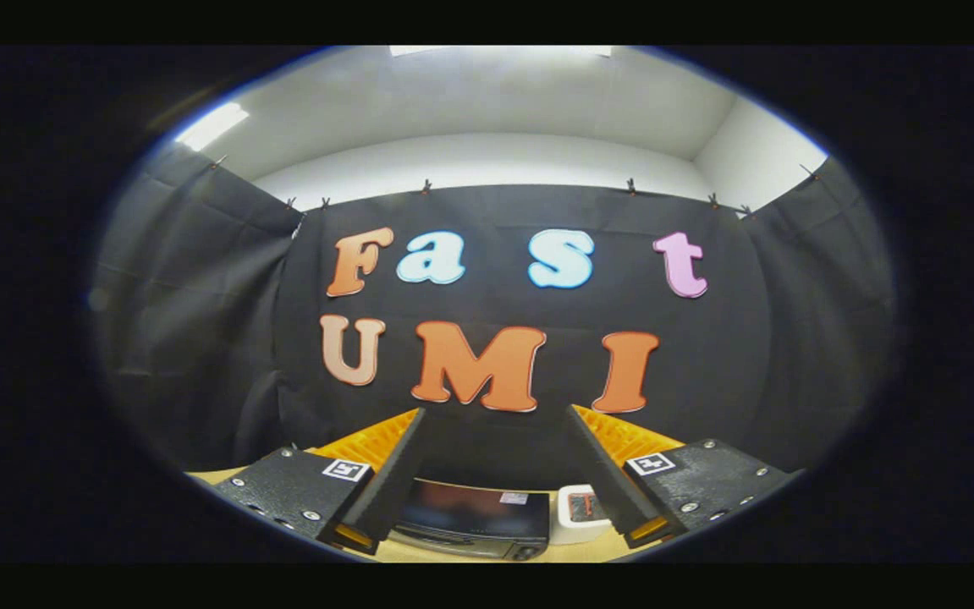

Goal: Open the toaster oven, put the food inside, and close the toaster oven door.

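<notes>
While the gripper point(495, 414) hangs high with its fingers spread wide and nothing between them, the toaster oven point(471, 518) sits low on the table point(453, 554), seen through the gap between the fingers, its door looking shut. A small white container point(578, 514), perhaps holding the food, stands just beside it. A shut door with the gripper held off fits either a door waiting to be opened or one closed again; whether food lies inside I cannot tell, so the step in hand stays unsettled
</notes>
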{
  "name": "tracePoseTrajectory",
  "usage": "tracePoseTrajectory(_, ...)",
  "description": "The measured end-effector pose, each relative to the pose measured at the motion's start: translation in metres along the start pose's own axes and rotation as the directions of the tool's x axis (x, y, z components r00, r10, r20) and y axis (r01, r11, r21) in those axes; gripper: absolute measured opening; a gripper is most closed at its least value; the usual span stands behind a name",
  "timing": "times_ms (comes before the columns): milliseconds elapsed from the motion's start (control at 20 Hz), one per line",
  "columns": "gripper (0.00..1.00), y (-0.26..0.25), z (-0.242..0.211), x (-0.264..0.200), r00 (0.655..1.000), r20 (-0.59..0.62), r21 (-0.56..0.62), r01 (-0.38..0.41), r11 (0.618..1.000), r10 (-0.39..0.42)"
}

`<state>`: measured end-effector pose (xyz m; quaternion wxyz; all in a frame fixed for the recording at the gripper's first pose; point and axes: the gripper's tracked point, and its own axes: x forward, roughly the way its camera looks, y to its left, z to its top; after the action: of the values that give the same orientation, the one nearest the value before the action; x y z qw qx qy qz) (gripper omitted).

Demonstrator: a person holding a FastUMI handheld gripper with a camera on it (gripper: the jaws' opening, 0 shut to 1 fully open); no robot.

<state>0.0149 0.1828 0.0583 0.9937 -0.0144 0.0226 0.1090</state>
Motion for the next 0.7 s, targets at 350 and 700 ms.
tracePoseTrajectory(350,0.98,-0.014,0.065,-0.011,0.992,0.123,0.048,0.027,0.998,-0.033)
tracePoseTrajectory(700,0.98,-0.028,0.108,-0.033,0.958,0.271,0.036,0.09,0.995,-0.097)
